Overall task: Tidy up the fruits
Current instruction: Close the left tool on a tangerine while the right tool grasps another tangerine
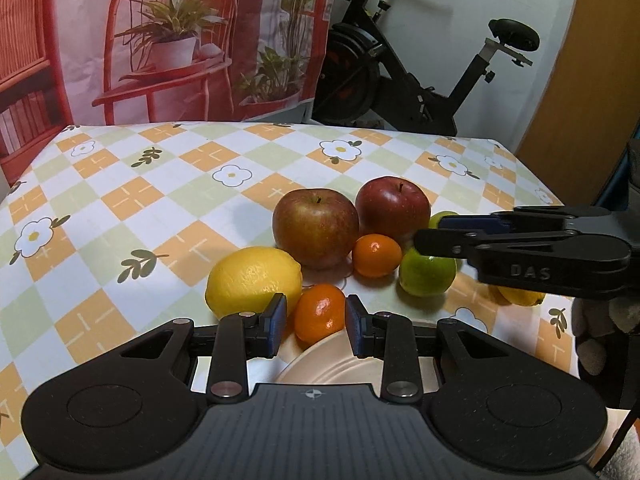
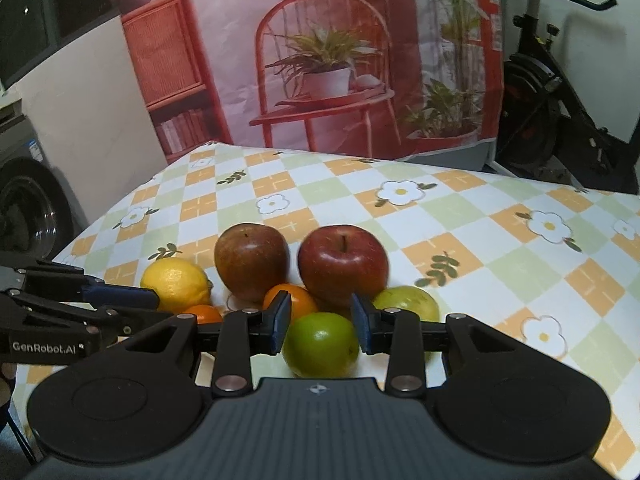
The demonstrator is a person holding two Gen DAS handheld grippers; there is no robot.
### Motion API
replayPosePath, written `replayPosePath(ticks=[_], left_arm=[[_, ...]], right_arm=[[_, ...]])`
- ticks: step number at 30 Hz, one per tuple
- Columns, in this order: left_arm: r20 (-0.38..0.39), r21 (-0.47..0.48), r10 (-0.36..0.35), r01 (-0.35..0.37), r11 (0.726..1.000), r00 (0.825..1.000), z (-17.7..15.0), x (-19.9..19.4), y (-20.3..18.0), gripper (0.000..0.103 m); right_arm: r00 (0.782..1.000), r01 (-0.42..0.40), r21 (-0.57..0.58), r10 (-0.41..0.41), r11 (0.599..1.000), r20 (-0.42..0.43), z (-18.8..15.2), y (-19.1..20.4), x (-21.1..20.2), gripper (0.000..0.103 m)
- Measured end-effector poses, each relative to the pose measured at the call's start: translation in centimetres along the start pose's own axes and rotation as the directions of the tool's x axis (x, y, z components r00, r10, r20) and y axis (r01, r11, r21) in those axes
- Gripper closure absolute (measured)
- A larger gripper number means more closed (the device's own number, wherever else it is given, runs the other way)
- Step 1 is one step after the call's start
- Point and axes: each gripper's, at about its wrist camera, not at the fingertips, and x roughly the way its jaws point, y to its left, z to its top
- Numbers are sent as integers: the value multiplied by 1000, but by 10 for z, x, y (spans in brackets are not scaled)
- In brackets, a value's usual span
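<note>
Fruit lies grouped on the checked tablecloth. In the left wrist view: two red apples [image 1: 316, 226] [image 1: 393, 206], a lemon [image 1: 252, 280], two small oranges [image 1: 320, 312] [image 1: 377, 255] and a lime [image 1: 426, 274]. My left gripper [image 1: 316, 318] is open, its pads on either side of the near orange, over a cream plate [image 1: 336, 364]. My right gripper [image 2: 321, 322] is open around a lime [image 2: 320, 344]; a second green fruit [image 2: 408, 302] sits to its right, the apples [image 2: 251, 258] [image 2: 343, 264] behind.
A second lemon [image 1: 520, 296] lies partly hidden under the right gripper's body in the left wrist view. An exercise bike [image 1: 400, 76] stands behind the table, beside a printed backdrop [image 1: 180, 40]. The tablecloth [image 2: 480, 240] stretches bare to the right and far side.
</note>
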Motion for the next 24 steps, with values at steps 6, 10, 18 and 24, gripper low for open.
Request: replayPosePath(ticks=[6, 10, 18, 24], left_arm=[[-3, 6, 5, -5, 1000, 1000, 0, 3, -4, 70], [-5, 18, 10, -10, 1000, 1000, 2, 6, -7, 69], [-1, 45, 22, -22, 999, 1000, 3, 10, -12, 69], [11, 54, 22, -23, 998, 1000, 5, 14, -13, 69]], right_arm=[[1000, -5, -36, 4, 999, -23, 1, 7, 12, 69], [1000, -6, -33, 5, 999, -28, -1, 4, 6, 69], [999, 13, -11, -14, 1000, -37, -12, -5, -11, 69], [999, 13, 15, -13, 1000, -40, -19, -9, -21, 69]])
